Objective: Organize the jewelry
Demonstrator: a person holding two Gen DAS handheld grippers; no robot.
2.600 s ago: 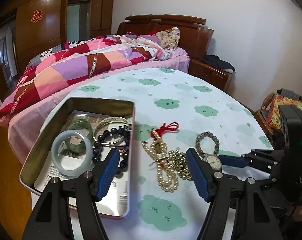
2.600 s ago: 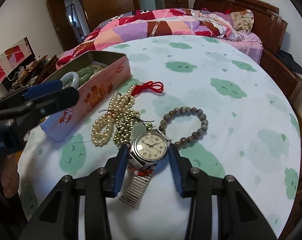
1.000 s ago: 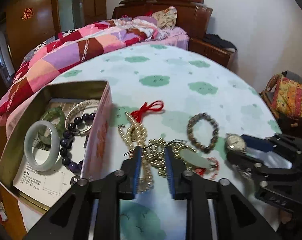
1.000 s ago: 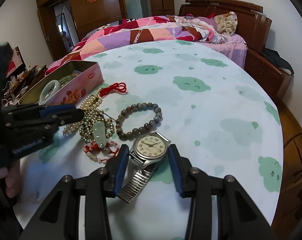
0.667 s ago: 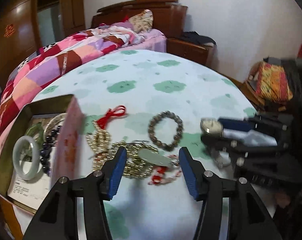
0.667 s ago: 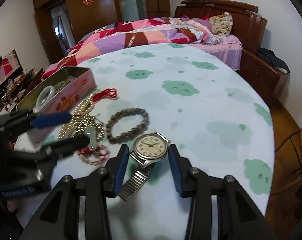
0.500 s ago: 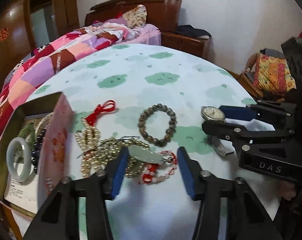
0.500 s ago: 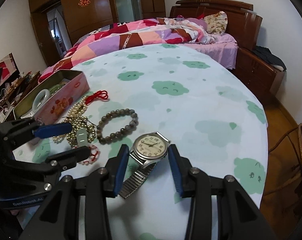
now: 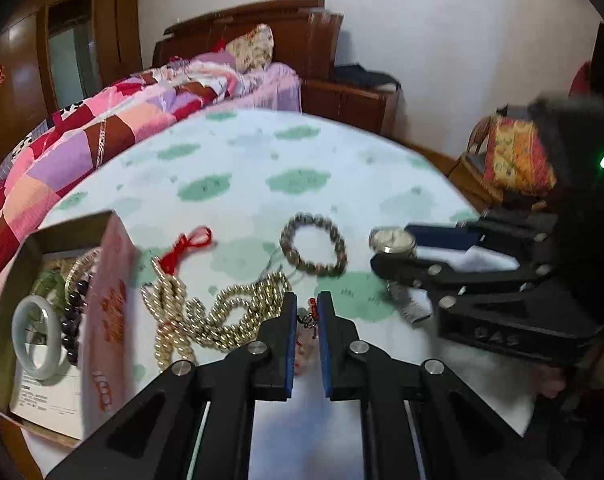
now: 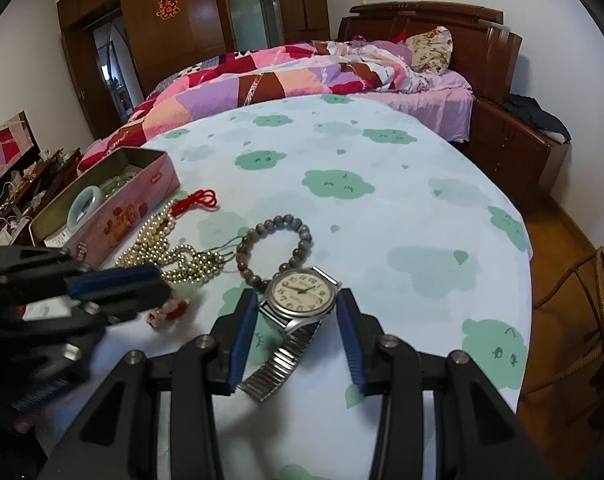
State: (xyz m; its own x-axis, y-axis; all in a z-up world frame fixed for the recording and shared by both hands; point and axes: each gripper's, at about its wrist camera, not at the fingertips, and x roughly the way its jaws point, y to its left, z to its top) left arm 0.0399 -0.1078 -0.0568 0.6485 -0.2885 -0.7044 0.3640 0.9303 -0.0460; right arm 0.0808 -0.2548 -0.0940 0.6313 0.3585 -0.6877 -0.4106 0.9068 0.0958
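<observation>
My right gripper [image 10: 297, 316] is shut on a silver wristwatch [image 10: 302, 294] and holds it just above the table; its metal band [image 10: 281, 364] hangs down. It also shows in the left wrist view [image 9: 394, 240]. My left gripper [image 9: 304, 308] is shut on a red-and-white bead bracelet with a pale green pendant [image 9: 308, 322], which shows in the right wrist view [image 10: 169, 310]. A grey bead bracelet [image 9: 314, 244] and a tangle of gold and pearl necklaces [image 9: 217, 312] with a red knot [image 9: 185, 246] lie on the cloth.
An open pink tin [image 9: 109, 312] at the left holds a pale jade bangle [image 9: 35, 336], a dark bead bracelet [image 9: 71, 320] and other bangles. The round table [image 10: 382, 208] has a cloud-print cloth. A bed [image 10: 302, 76] stands behind it, a chair [image 9: 510, 156] to the right.
My left gripper has closed on the red bead bracelet with the green pendant. My right gripper still holds the watch, shifted slightly right of the other jewelry.
</observation>
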